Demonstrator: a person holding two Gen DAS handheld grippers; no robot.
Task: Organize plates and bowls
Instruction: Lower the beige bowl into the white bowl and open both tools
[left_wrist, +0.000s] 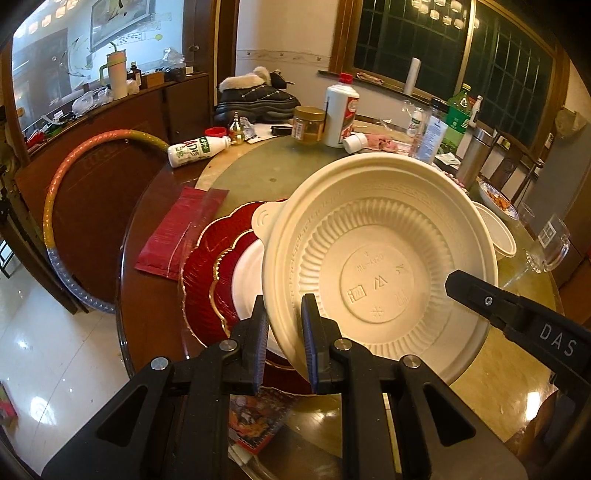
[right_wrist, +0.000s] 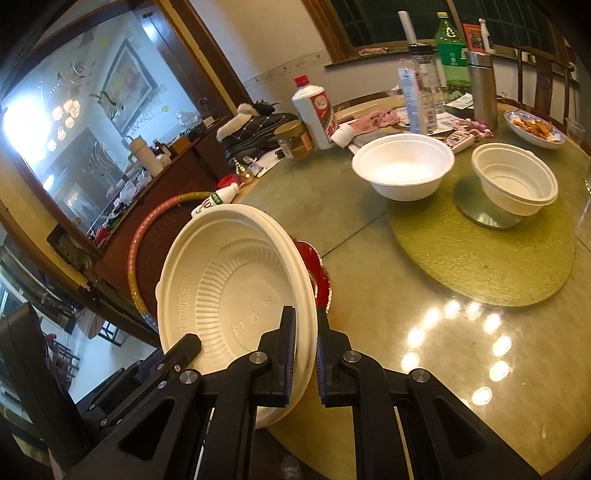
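Observation:
A cream ribbed plastic bowl hangs tilted above the table, its embossed base facing the left wrist camera. My left gripper is shut on its near-left rim. My right gripper comes in from the right and is shut on the opposite rim. In the right wrist view the same bowl stands on edge, with the left gripper at its lower left. Beneath lies a scalloped red plate with a white plate on it. A white bowl and a cream bowl stand further back.
A green round mat lies under the far bowls. Bottles, a jar, a steel flask, a food dish and a glass crowd the far table. A red packet and a hoop are at the left.

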